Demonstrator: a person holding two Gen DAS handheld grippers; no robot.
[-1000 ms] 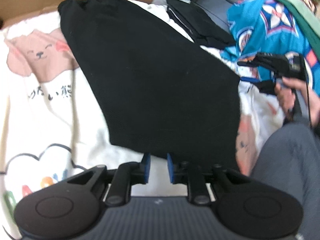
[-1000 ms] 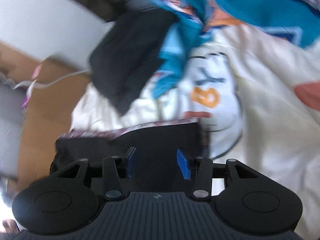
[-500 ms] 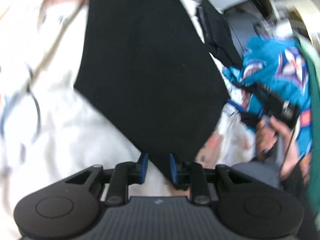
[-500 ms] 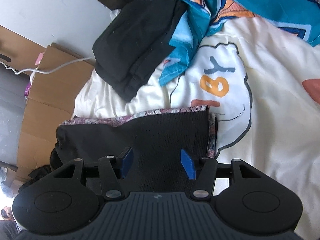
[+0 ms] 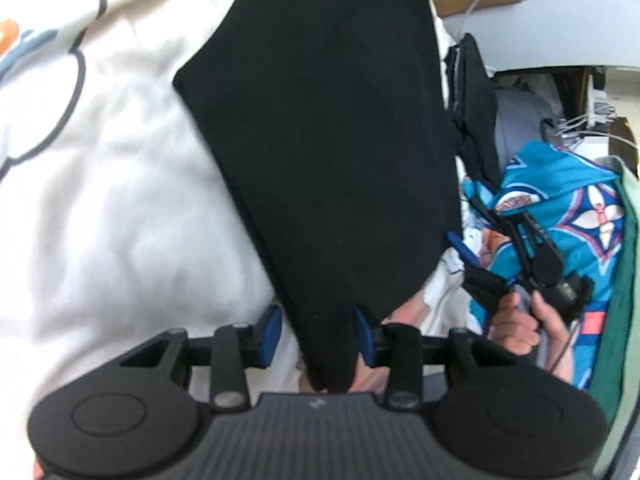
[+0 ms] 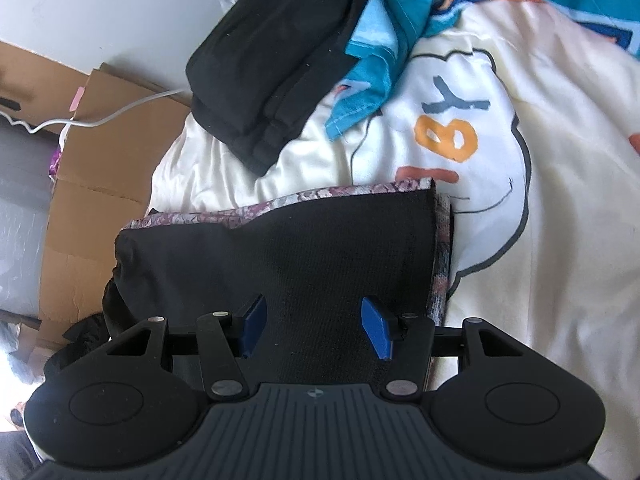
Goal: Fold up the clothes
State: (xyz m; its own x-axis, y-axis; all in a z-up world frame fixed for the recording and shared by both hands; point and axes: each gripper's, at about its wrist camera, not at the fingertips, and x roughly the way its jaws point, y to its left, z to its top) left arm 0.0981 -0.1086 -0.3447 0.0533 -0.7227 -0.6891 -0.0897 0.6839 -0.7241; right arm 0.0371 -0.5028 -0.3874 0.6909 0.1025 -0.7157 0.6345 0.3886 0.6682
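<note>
Two grippers in play, both over a cream bedsheet point(image 5: 120, 208) printed with cartoon outlines and letters.

Left gripper point(image 5: 316, 334): blue pads spread apart, a narrow tail of the black garment point(image 5: 320, 140) running down between them. The cloth lies closer to the right pad; whether either pad actually presses it is hard to judge from this angle, so a grip cannot be confirmed. From the fingers the garment widens forward and spreads ahead across the sheet. Forward and to the right, the right gripper point(image 5: 464, 260) is visible in the person's hand point(image 5: 520, 320), its fingers parted, just beside the garment's right edge.

Right gripper point(image 6: 314, 326) in its own view: fingers wide open, nothing between the pads except the surface below. Directly under and ahead of it lies the black garment point(image 6: 288, 256), flat, with a floral pink-grey lining point(image 6: 312, 196) showing along its far edge and right side.

Further forward, a folded black item point(image 6: 272, 60) sits partly beneath a teal patterned jersey point(image 6: 384, 32), up and to the right. To the left of the tool, cardboard point(image 6: 100, 128) with a white cable point(image 6: 120, 112) across it. In the left view, a green cloth point(image 5: 620, 320) runs down the far right edge.
</note>
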